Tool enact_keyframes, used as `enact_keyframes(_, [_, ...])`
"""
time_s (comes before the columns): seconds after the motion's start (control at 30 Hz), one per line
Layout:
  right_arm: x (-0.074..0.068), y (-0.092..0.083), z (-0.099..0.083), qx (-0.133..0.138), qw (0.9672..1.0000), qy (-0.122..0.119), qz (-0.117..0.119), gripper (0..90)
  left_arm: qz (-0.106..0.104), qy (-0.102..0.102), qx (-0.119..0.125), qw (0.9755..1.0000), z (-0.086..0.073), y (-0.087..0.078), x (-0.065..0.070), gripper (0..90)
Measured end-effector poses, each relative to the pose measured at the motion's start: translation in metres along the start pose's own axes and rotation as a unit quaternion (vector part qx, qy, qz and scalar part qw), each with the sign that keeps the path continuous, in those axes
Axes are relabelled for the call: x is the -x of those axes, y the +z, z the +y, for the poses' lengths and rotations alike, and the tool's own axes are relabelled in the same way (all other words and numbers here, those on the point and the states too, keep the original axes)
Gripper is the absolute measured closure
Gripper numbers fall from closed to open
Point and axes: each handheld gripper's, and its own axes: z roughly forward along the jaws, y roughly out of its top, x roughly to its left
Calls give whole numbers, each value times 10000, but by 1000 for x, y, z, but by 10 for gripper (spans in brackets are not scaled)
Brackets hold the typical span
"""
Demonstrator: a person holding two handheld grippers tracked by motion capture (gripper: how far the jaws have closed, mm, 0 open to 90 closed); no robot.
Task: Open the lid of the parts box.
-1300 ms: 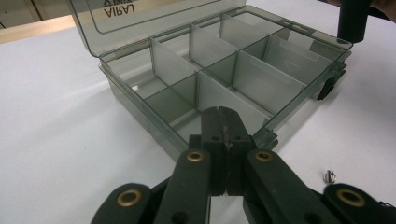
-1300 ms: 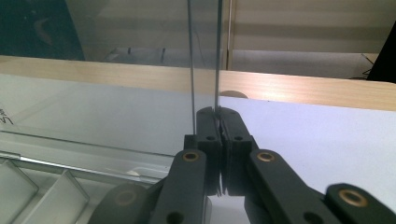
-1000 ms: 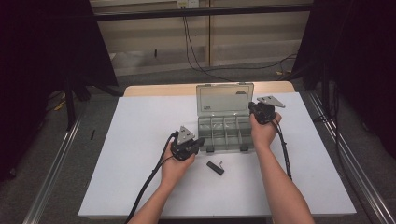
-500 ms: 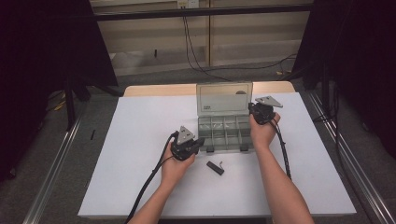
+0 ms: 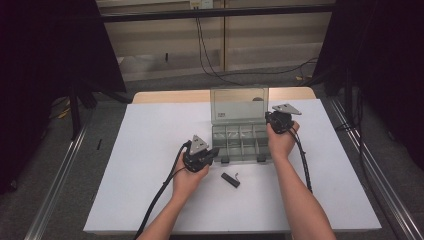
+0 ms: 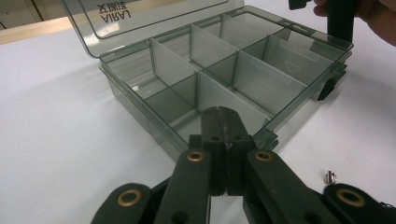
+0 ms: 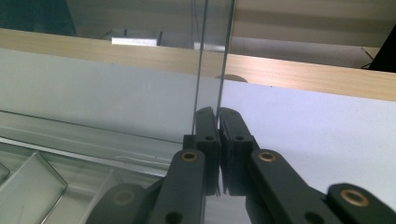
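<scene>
While the right tongs (image 5: 272,119) were clamped on the side edge of the clear hinged lid (image 5: 239,104), the grey translucent plastic compartment box (image 5: 240,144) sat open mid-table (image 5: 150,130), its lid upright at the far side. In the right gripper view the lid edge ran straight between the jaws, which were pinched nearly together on it. The left tongs (image 6: 226,122) were fully together, empty, tips resting at the box's near left corner, probably bracing it.

To do this well: keep the left tips pressed on the base so it doesn't slide or tip, swing the lid along its hinge arc, don't twist the thin panel.

A small black clip-like part (image 5: 230,179) lay on the table near the box front.

Versus the earlier frames: hands, box and lid angle looked unchanged.
</scene>
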Motion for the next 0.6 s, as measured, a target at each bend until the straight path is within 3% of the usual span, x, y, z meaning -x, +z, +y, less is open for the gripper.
enact_keyframes(0.6, [2, -7, -2, -37, 9997, 16, 235, 882, 5, -11, 8, 10000, 0, 0, 0, 900])
